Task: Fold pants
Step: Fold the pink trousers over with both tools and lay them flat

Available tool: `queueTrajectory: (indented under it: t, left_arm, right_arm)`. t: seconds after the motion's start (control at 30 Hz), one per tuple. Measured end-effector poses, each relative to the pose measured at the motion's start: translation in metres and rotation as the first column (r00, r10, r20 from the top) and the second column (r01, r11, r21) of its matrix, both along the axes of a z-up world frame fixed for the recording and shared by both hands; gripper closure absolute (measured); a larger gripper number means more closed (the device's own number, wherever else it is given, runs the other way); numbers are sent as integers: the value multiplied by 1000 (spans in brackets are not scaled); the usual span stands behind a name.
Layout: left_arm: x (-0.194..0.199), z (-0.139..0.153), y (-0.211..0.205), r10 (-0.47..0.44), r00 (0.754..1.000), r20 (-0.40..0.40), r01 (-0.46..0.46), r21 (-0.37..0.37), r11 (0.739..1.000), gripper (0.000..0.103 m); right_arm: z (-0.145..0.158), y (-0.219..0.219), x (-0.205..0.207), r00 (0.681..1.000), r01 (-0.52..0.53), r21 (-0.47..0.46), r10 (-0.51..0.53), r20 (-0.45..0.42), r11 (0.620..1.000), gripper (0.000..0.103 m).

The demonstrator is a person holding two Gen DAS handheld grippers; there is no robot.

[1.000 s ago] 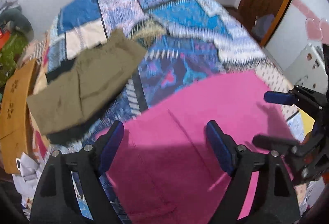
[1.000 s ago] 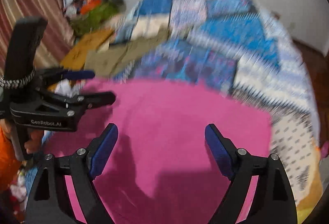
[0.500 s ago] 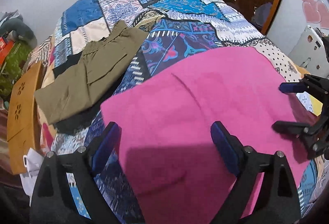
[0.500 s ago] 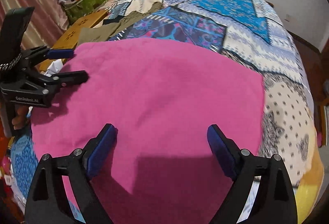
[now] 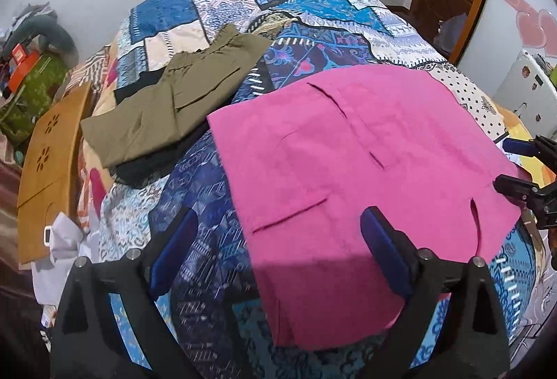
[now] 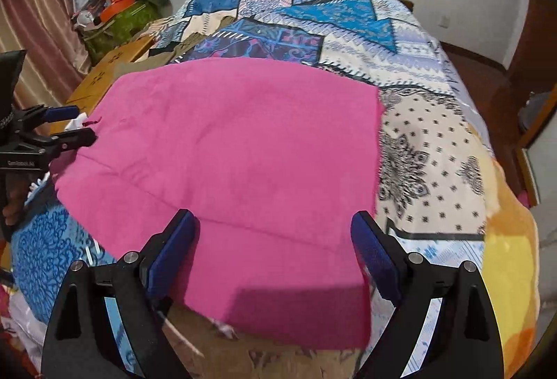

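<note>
The pink pants (image 5: 355,163) lie flat on the bed (image 5: 313,17). The left gripper (image 5: 278,250), jaws just widened, spread empty, straddles their lower-left edge; the right gripper (image 6: 275,246) gapes empty above their lower middle.

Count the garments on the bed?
3: pink pants spread in front, olive pants folded far left, a dark garment under the olive; more may be hidden.

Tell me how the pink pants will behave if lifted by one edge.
The pink pants lie flat and follow the bed's curve, so they are probably floppy and would sag. Thin cloth, likely light. On the patterned bedspread they might drag rather than slide.
</note>
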State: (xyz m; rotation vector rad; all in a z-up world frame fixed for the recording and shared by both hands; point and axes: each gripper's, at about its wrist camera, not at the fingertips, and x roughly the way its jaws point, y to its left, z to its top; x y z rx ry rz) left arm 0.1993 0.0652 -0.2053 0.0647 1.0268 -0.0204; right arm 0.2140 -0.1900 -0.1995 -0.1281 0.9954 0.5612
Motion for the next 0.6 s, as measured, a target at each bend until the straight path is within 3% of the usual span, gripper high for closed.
queueTrajectory:
  t: [0.17, 0.37, 0.47, 0.6]
  left_arm:
    - [-11, 4, 10, 41, 999, 1, -41, -29, 999, 7]
    - [-25, 23, 29, 157, 987, 42, -153, -88, 984, 7]
    - [-31, 29, 42, 222, 975, 26, -212, -202, 956, 7]
    - [-37, 24, 56, 283, 958, -37, -277, -363, 890, 7]
  right_arm:
    - [8, 0, -7, 1000, 5, -17, -5, 18, 1000, 13]
    - [30, 16, -20, 996, -31, 23, 28, 84, 999, 13]
    - [41, 31, -24, 993, -61, 68, 54, 109, 996, 13]
    - [41, 52, -28, 989, -99, 85, 89, 117, 991, 13]
